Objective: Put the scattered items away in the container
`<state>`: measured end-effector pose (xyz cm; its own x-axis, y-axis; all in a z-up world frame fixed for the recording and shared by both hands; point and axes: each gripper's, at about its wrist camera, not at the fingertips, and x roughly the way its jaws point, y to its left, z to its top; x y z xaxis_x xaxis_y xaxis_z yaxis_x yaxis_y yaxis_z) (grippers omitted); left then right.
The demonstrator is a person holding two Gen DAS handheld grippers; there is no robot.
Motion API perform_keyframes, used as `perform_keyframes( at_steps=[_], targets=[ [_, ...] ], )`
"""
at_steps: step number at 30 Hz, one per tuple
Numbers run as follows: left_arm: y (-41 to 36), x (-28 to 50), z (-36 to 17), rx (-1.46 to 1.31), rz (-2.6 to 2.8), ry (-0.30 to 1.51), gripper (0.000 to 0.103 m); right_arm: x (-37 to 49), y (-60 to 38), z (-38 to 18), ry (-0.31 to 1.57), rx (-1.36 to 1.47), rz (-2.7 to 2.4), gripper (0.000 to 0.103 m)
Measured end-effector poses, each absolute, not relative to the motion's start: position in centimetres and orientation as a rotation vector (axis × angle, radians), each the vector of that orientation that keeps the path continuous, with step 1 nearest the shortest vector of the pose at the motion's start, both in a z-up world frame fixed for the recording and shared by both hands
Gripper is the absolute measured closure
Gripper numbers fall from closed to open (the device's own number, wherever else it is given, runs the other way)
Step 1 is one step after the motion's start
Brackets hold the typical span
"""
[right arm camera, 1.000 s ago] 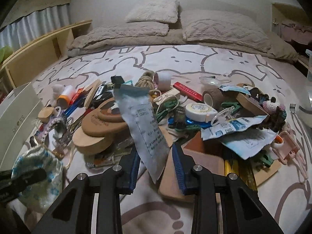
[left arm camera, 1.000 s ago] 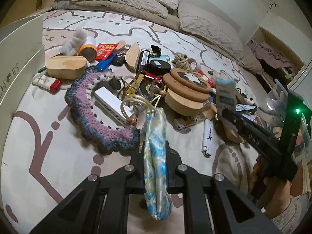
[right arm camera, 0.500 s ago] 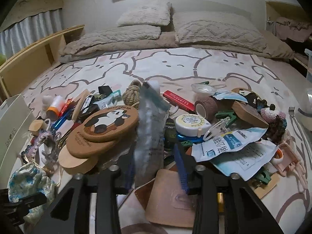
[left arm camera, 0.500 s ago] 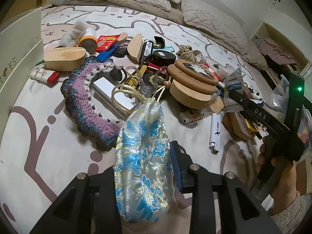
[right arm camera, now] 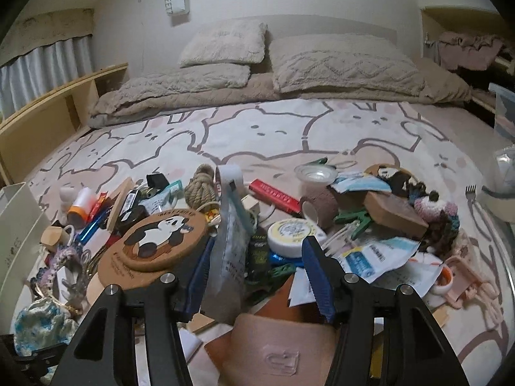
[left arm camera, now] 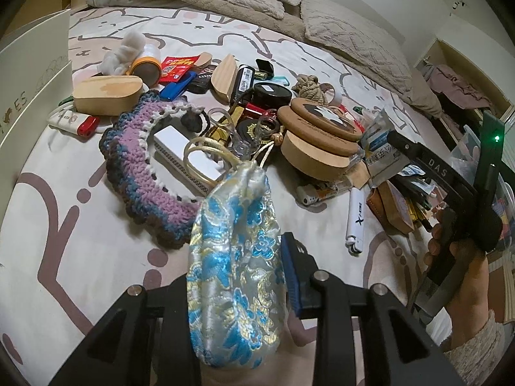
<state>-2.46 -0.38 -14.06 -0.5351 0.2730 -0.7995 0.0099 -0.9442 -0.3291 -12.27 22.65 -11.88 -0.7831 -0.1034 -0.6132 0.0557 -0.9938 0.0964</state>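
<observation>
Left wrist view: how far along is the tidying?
Early. Done: nothing visibly; the white box's inside is hidden. In hand: the left gripper grips the brocade pouch; a grey packet stands between the right gripper's open fingers, touching only one. Left: the clutter on the bed, from crochet ring to panda coasters.

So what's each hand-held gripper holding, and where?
Left hand-held gripper: brocade pouch, by its middle. Right hand-held gripper: nothing; packet loose between its open jaws.

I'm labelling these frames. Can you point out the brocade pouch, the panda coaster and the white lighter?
brocade pouch (left arm camera: 236,276), left wrist view, middle of its blue-flowered body.
panda coaster (right arm camera: 162,239), right wrist view, on the panda print.
white lighter (left arm camera: 355,217), left wrist view, mid-barrel by the lettering.
</observation>
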Motion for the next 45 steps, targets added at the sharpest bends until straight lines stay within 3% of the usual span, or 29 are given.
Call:
perform_keyframes(
  at_steps=[2,10,12,16,18,23,45],
  targets=[
    [-0.4,-2.5,-14.1,-1.427,2.588,-0.446,0.073,-12.4,22.5,-11.9,-0.092,0.994,-2.880,0.057],
    [-0.4,-2.5,-14.3,-1.429,2.586,-0.447,0.073,-12.9,20.3,-12.8,0.090,1.004,-2.856,0.059],
    [-0.4,-2.5,-14.2,-1.430,2.586,-0.449,0.073,-13.1,20.2,-13.0,0.111,1.016,-2.855,0.070],
    [-0.4,-2.5,-14.2,-1.431,2.586,-0.447,0.073,-13.6,20.6,-13.4,0.095,1.029,-2.857,0.072],
    [-0.3,-2.5,-14.3,-1.431,2.586,-0.448,0.073,-13.7,21.0,-13.4,0.060,1.023,-2.850,0.081],
    [-0.3,-2.6,-14.4,-1.433,2.585,-0.448,0.073,-13.5,21.3,-13.1,0.011,0.995,-2.823,0.091],
    [0.2,-2.6,-15.1,-1.457,2.566,-0.436,0.073,-13.1,21.5,-13.7,-0.108,1.092,-2.722,0.091]
  ],
)
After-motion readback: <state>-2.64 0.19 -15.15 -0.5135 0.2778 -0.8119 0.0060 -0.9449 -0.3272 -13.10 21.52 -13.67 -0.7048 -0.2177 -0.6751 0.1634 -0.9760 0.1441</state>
